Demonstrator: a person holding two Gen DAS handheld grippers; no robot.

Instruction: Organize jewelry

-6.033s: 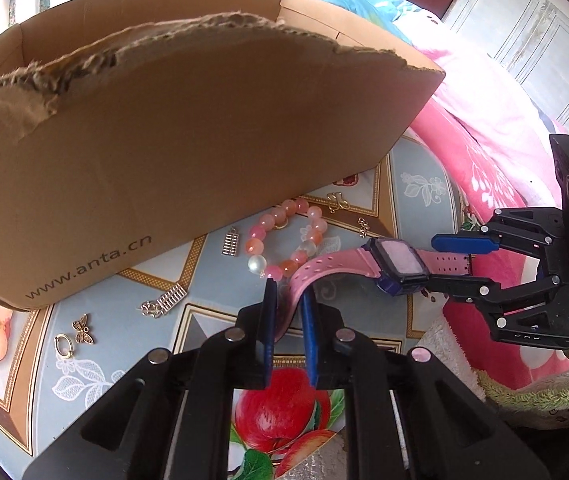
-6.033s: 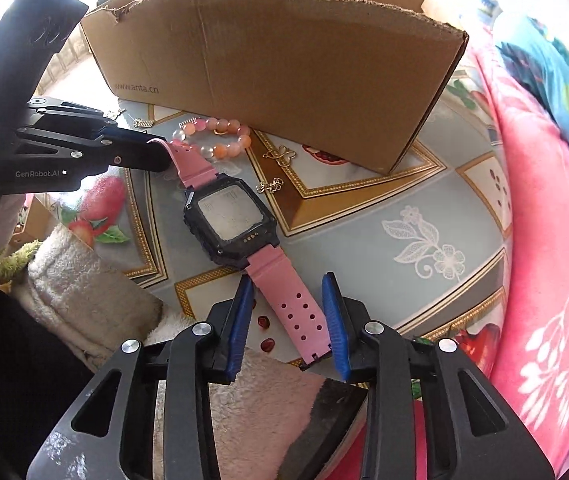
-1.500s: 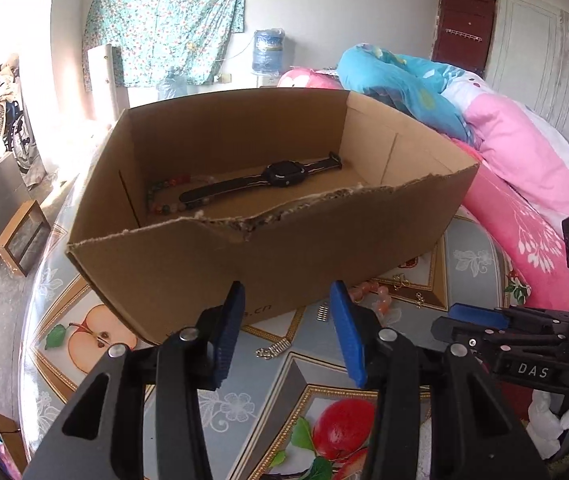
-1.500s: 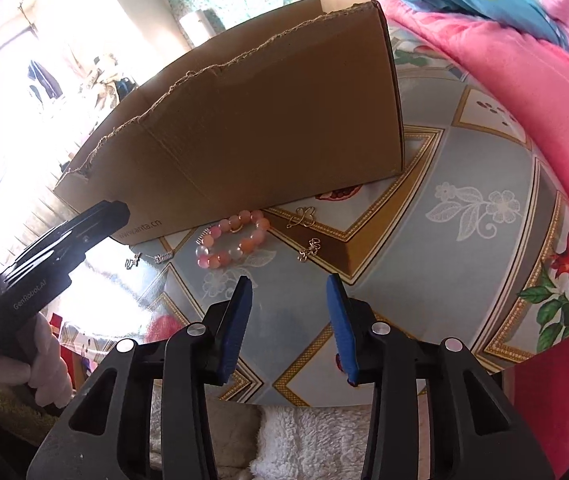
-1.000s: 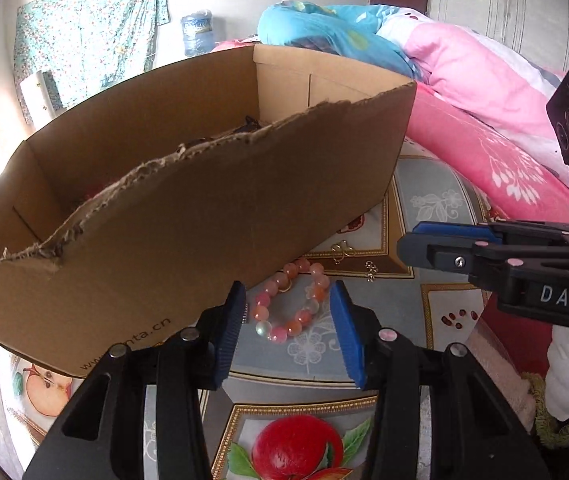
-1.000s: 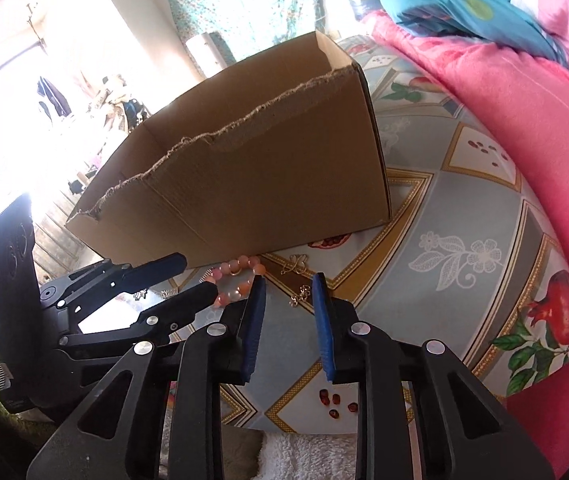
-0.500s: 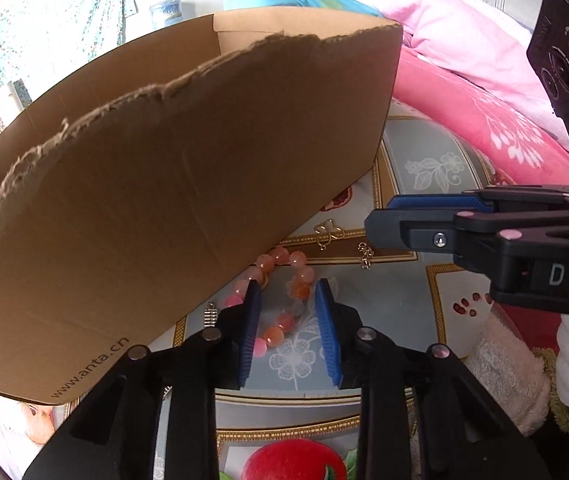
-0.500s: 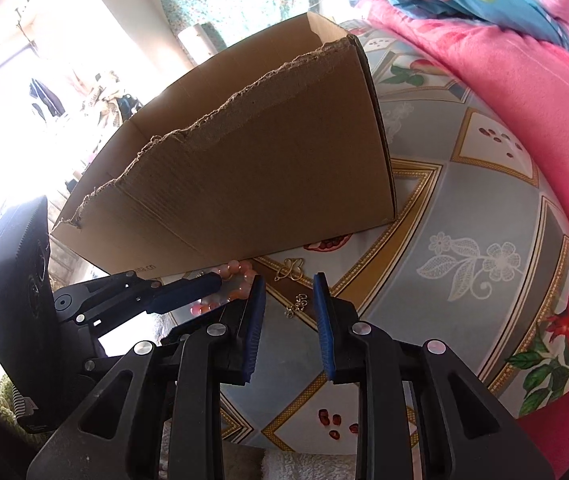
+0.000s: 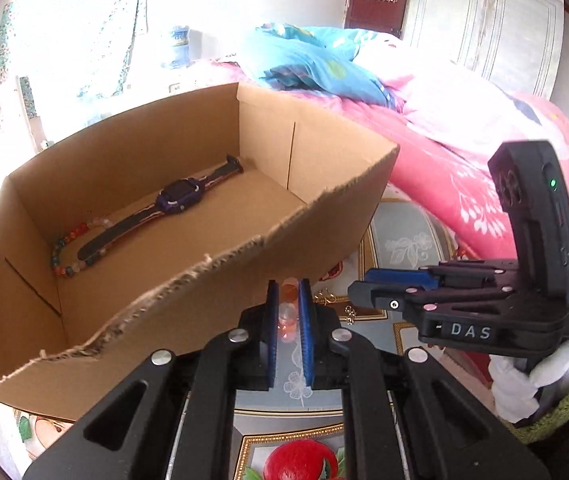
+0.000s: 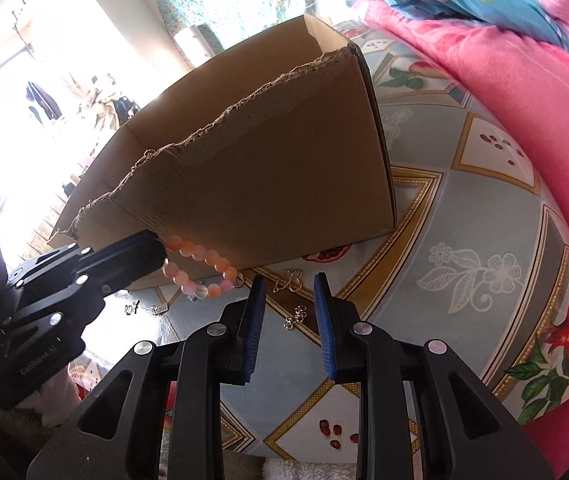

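Now lifted off the patterned tabletop (image 10: 484,216), pink and orange bead bracelet (image 10: 200,264) hangs beside the brown cardboard box (image 10: 284,168), left tool (image 9: 286,312) just squeezed tight on it, right tool (image 10: 288,300) apart, holding nothing

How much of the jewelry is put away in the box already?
Partly done. A dark watch and a multicoloured bead bracelet already lie inside the brown cardboard box. The left gripper, jaws just closed, holds the pink-orange bead bracelet off the table. Small gold charms remain on the patterned tablecloth; the right gripper is empty.
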